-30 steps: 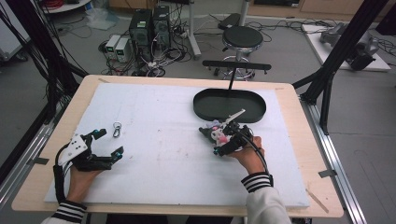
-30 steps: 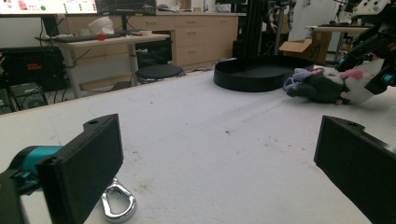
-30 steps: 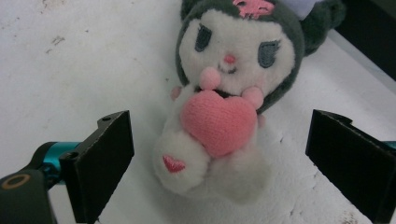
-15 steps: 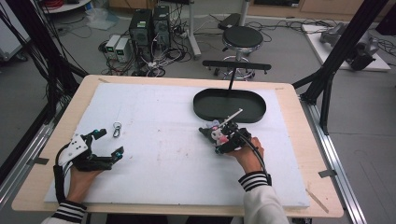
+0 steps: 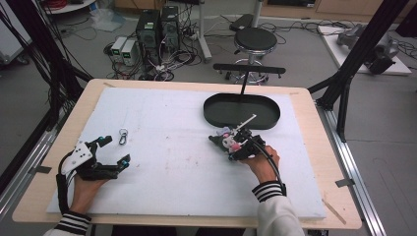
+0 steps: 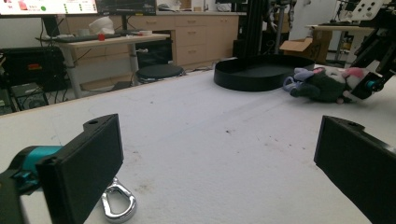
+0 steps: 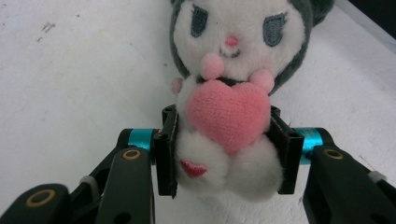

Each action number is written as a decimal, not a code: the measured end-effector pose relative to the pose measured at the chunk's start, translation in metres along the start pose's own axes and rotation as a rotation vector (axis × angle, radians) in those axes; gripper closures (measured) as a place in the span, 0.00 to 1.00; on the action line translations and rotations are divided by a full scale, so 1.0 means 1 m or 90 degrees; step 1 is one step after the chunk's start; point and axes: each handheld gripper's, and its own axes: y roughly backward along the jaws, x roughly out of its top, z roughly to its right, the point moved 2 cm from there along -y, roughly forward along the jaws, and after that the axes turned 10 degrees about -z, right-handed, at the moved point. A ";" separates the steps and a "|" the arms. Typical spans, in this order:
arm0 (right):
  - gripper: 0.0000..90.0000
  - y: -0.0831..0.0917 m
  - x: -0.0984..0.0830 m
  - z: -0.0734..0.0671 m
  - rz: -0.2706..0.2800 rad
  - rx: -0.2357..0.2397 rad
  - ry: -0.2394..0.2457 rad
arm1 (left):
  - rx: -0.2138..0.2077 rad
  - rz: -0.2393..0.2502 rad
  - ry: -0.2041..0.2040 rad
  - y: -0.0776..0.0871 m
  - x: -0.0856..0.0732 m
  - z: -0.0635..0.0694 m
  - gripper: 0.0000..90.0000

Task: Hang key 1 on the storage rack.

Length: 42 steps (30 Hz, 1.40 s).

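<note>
My left tongs (image 5: 112, 150) rest spread wide on the white pad (image 5: 167, 162), nothing between the jaws. A small metal clip (image 6: 117, 206) lies just beside the left jaw, touching nothing. These tongs sit idle.

My right tongs (image 7: 223, 154) have just been closing, and the jaws now press both flanks of the plush (image 7: 229, 88), pinching its soft belly below the pink heart. The plush lies on the pad, head pointing away from me, straight ahead of the jaws. The tray (image 5: 241, 109) sits just beyond it.

Judgement on the step: this is the grasp, likely ahead of a lift toward the tray.
- Grip looks centred on the body, good; the stuffing gives, so I'd squeeze until the pads bite in rather than stop at first contact.
- Lift straight up before moving over, so the head clears the tray wall.
- Head hangs forward of the pinch; expect it to droop, so keep the wrist level.
- Risk: the plush slipping out if I swing fast.

Surface: white foam pad with faint dark specks and scuffs, laid on a wooden table (image 5: 314, 147).

Room: a stool (image 5: 255, 40) beyond the table, computer boxes and cables on the floor, desks farther back.
</note>
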 end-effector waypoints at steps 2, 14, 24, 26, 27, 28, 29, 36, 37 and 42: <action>0.61 0.001 -0.001 0.000 0.002 0.004 -0.002 | -0.001 0.000 -0.002 0.000 0.000 0.000 0.02; 0.62 0.014 -0.004 0.005 0.061 0.016 -0.010 | 0.000 -0.002 -0.003 0.000 0.000 0.000 0.02; 0.62 0.034 0.002 0.008 0.143 0.013 -0.013 | 0.000 -0.003 -0.004 0.000 0.000 0.000 0.02; 0.62 0.038 0.005 0.009 0.161 0.004 -0.006 | 0.001 -0.002 -0.005 0.000 0.000 0.000 0.02; 0.62 0.040 0.006 0.009 0.168 -0.001 -0.008 | 0.001 -0.002 -0.005 0.000 0.000 0.000 0.02; 0.62 0.042 0.007 0.009 0.172 -0.003 -0.008 | 0.001 -0.002 -0.005 0.000 0.000 0.000 0.02; 0.62 0.045 0.010 0.009 0.184 -0.008 -0.009 | 0.000 -0.002 -0.005 0.000 0.000 0.000 0.02; 0.62 0.053 0.016 0.012 0.221 -0.027 -0.011 | 0.000 -0.002 -0.003 0.000 0.000 0.000 0.02; 0.62 0.054 0.017 0.012 0.222 -0.028 -0.014 | 0.000 -0.002 -0.004 0.000 0.000 0.000 0.02; 0.62 0.062 0.023 0.015 0.251 -0.028 -0.017 | 0.000 -0.001 -0.001 0.000 0.000 0.000 0.02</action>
